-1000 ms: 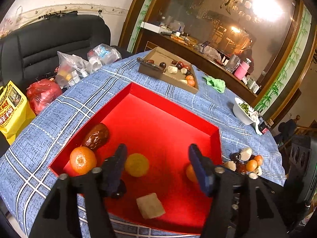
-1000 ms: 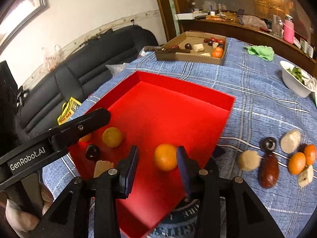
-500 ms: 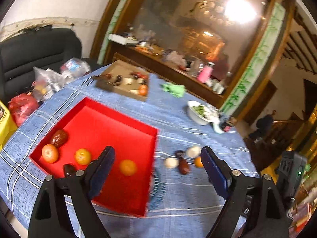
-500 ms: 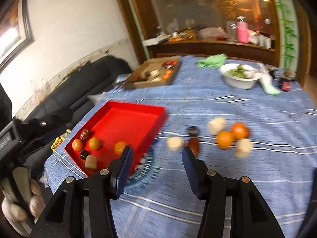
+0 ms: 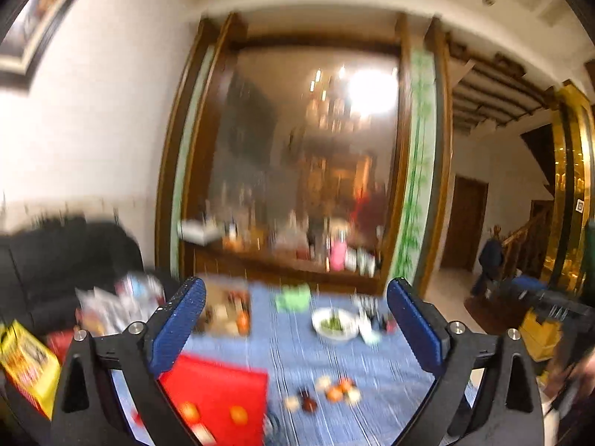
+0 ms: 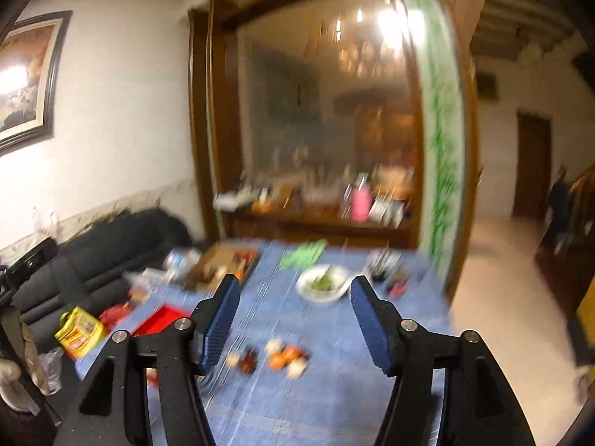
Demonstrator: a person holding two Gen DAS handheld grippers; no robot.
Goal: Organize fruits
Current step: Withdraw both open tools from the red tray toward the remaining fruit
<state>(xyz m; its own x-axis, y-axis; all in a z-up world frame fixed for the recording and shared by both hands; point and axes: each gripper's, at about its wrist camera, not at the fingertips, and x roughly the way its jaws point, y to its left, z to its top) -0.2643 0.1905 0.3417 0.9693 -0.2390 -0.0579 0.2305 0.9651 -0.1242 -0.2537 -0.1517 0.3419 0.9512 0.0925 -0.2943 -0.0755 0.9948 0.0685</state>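
Note:
Both views are blurred and look across the room from well above the table. The red tray lies at the near left of the blue checked tablecloth, with a few orange fruits in it. A small cluster of loose fruits sits on the cloth to its right; the right wrist view shows the same cluster. My left gripper is high above the table, its jaws opening, nothing between them. My right gripper is also raised, jaws opening and empty. The red tray shows only partly there.
A brown cardboard box with more fruit sits at the table's far side, beside a green cloth and a white bowl. A black sofa with bags stands left. A wooden sideboard lies behind the table.
Both grippers have risen from just over the red tray and pulled far back, widening as they went. The orange between the right fingers now lies in the tray.

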